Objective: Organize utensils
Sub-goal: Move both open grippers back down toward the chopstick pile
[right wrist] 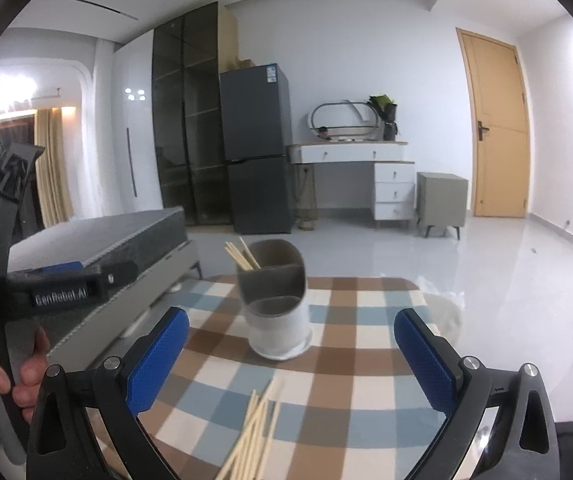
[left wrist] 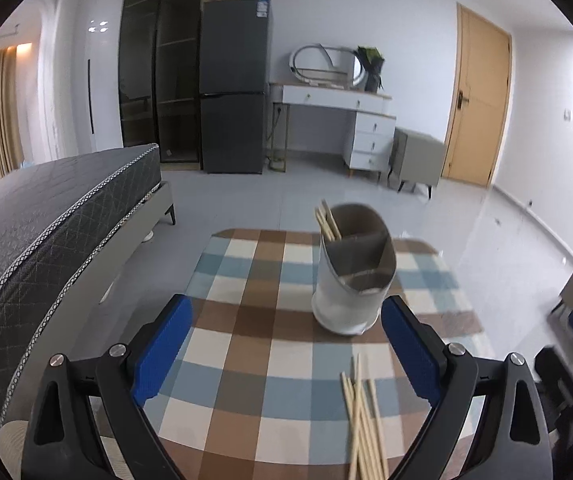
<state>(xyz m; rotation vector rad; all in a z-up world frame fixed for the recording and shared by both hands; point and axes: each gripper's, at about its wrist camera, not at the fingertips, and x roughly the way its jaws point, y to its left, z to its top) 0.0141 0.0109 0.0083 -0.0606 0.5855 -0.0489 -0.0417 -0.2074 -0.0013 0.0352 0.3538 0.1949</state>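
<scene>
A white and grey utensil holder [left wrist: 352,276] with divided compartments stands on the checked tablecloth [left wrist: 246,320]. A few chopsticks [left wrist: 327,222] stick up from its far left compartment. A loose bundle of chopsticks [left wrist: 362,420] lies on the cloth near me. My left gripper [left wrist: 286,344] is open and empty, above the cloth, just short of the holder. In the right wrist view the holder [right wrist: 274,308] stands ahead, the loose chopsticks [right wrist: 252,432] lie below between the fingers, and my right gripper [right wrist: 292,360] is open and empty.
A grey mattress bed [left wrist: 46,232] lies close on the left. The left hand-held gripper's body [right wrist: 46,284] shows at the left of the right wrist view. A dark fridge [left wrist: 234,92], a white desk [left wrist: 346,120] and a wooden door [left wrist: 478,100] stand across the room.
</scene>
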